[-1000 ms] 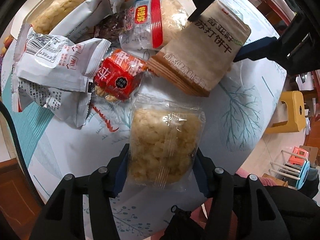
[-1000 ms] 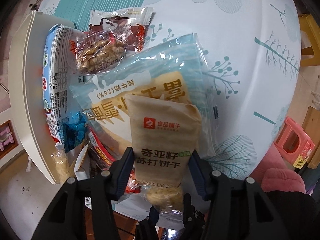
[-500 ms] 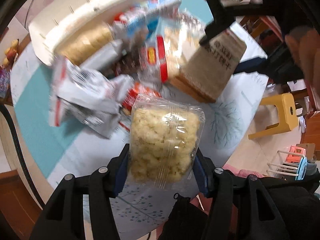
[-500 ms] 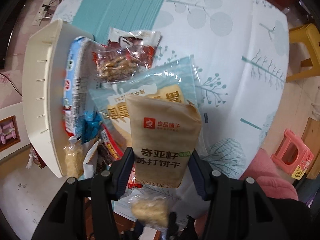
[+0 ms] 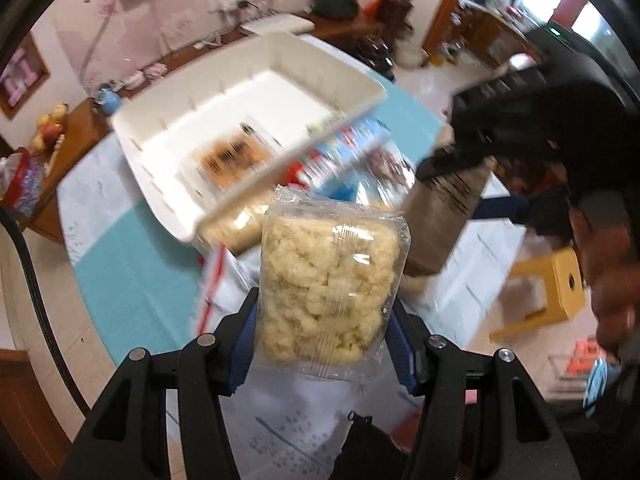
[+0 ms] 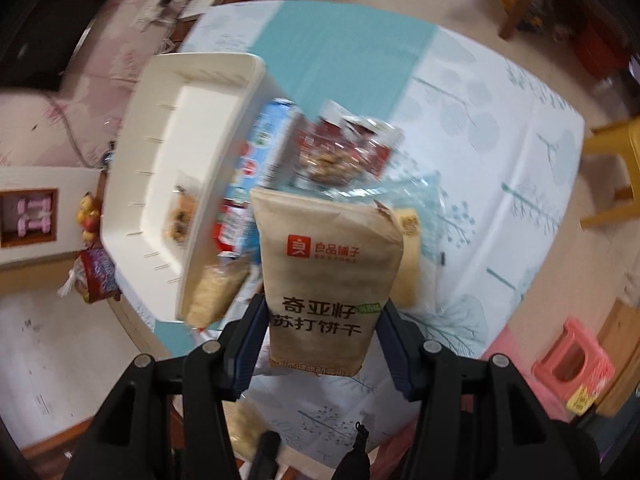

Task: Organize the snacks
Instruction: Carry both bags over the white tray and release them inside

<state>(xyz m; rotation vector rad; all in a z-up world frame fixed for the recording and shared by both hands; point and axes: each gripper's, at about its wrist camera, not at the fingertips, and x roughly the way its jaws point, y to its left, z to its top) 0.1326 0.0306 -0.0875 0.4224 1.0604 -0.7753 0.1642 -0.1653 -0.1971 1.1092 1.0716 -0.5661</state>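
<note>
Both packs lifted clear of surface (image 6: 500, 128): your left gripper (image 5: 322, 322) clamps puffed-rice pack (image 5: 330, 284), right gripper (image 6: 322, 326) clamps cracker bag (image 6: 324, 284). White bin (image 5: 248, 120) now in view, likely next drop.

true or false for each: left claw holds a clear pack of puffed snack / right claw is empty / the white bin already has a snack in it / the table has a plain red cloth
1. The left claw holds a clear pack of puffed snack: true.
2. The right claw is empty: false, it grips a tan cracker bag.
3. The white bin already has a snack in it: true, one packet lies inside.
4. The table has a plain red cloth: false, the tablecloth is white and teal with tree prints.
</note>
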